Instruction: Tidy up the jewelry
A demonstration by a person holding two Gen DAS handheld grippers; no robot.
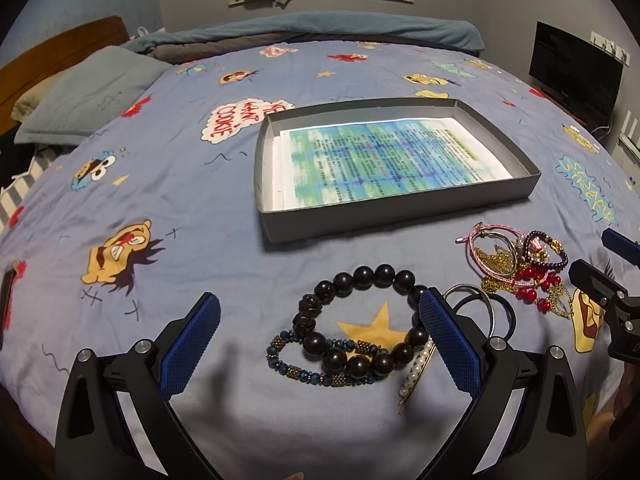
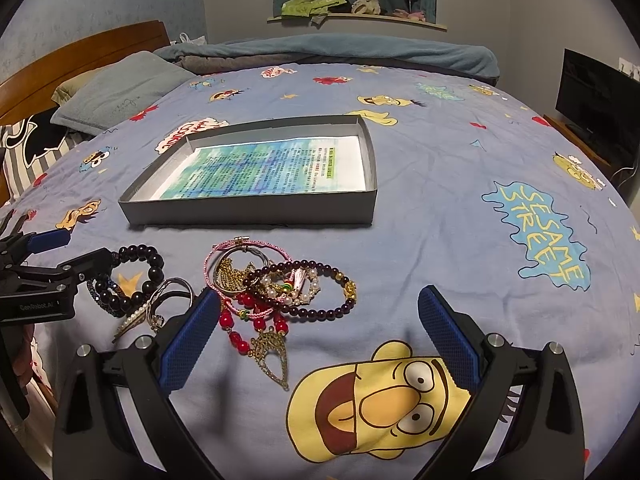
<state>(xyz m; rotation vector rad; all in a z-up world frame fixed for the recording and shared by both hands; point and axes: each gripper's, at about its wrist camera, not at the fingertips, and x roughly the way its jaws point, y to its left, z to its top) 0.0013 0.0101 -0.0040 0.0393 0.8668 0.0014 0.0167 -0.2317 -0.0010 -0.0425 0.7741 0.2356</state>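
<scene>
On the blue cartoon-print bedsheet point(image 1: 168, 184) the left gripper point(image 1: 320, 334) hangs low with its blue-padded jaws spread wide and empty, bracketing a bracelet of large dark wooden beads point(image 1: 360, 316), probably lined up so that one closing would catch the loop. Under that bracelet's near side lies a smaller bracelet of blue and bronze beads point(image 1: 304, 368), and just to its right a pearl hair clip point(image 1: 416, 372) and thin metal bangles point(image 1: 486, 308), the bangles partly hidden behind the right-hand jaw. Beyond these, well apart from all the jewelry, sits the shallow grey cardboard box lid point(image 2: 248, 210), lined with a printed sheet and holding no jewelry, evidently the place where the pieces are meant to go. Further right is a tangled heap: pink cord bracelets point(image 2: 240, 248), a gold chain, a dark purple bead bracelet point(image 2: 316, 270) and a red-beaded necklace with a gold filigree pendant point(image 2: 274, 354). The right gripper point(image 2: 320, 340) hovers just behind this heap, jaws likewise wide apart with nothing between them, its left pad close to the red beads. Judging by this, sorting has barely begun.
</scene>
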